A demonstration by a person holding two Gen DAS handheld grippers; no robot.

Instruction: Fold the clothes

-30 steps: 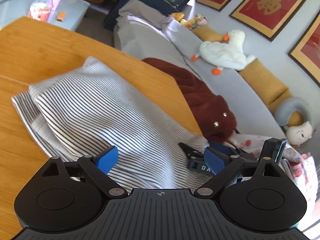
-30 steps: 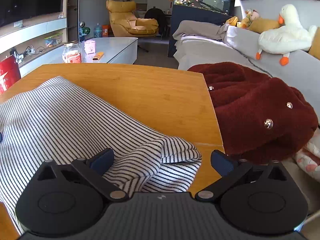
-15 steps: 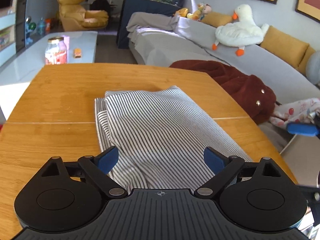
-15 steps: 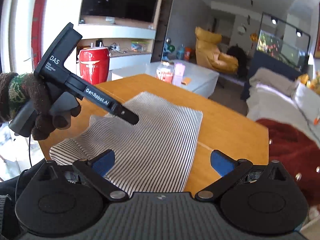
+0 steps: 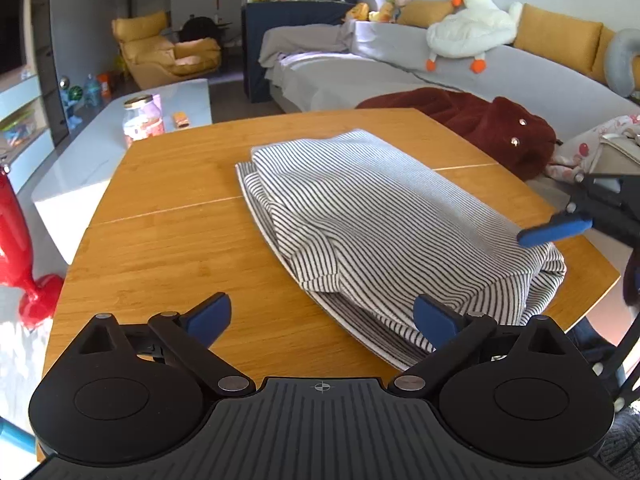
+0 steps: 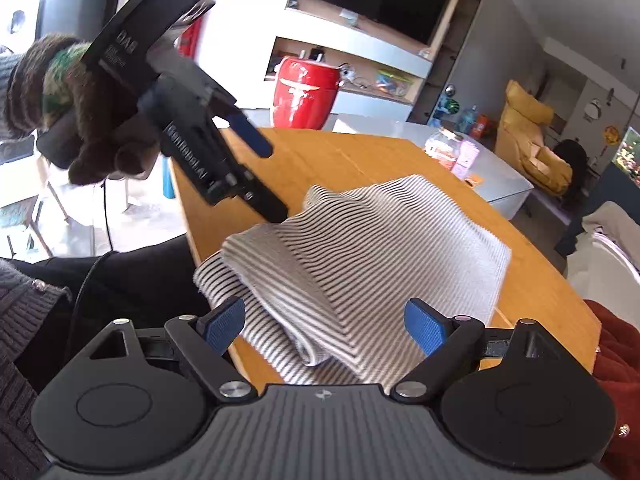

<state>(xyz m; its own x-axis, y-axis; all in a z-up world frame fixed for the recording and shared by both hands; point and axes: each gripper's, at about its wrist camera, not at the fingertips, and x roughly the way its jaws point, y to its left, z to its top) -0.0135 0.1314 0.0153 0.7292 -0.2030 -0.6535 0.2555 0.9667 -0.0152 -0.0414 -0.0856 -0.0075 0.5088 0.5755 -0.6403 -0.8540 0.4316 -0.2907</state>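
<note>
A folded black-and-white striped garment [image 5: 380, 216] lies on the wooden table [image 5: 168, 248], rumpled at its near end. My left gripper [image 5: 322, 318] hovers above the table just left of the garment's near corner, its jaws opening with nothing between them. At the right edge a blue finger [image 5: 554, 230] of the right gripper hangs over the cloth. In the right wrist view my right gripper [image 6: 324, 324] hovers over the garment [image 6: 380, 248], jaws closing; the pads are not pressing the cloth. A gloved hand [image 6: 92, 136] holds the left gripper [image 6: 268, 176] beyond it.
A maroon fleece garment [image 5: 480, 128] hangs off the table's far right edge onto a grey sofa [image 5: 540, 80] with a plush goose [image 5: 468, 36]. A glass jar [image 5: 142, 120] stands on a white low table. A red drum [image 6: 306, 96] is behind the table [image 6: 360, 160].
Both grippers have pulled back from the striped garment and rolled upright. The right wrist view has swung left, bringing the left gripper and gloved hand into it. The garment lies let go.
</note>
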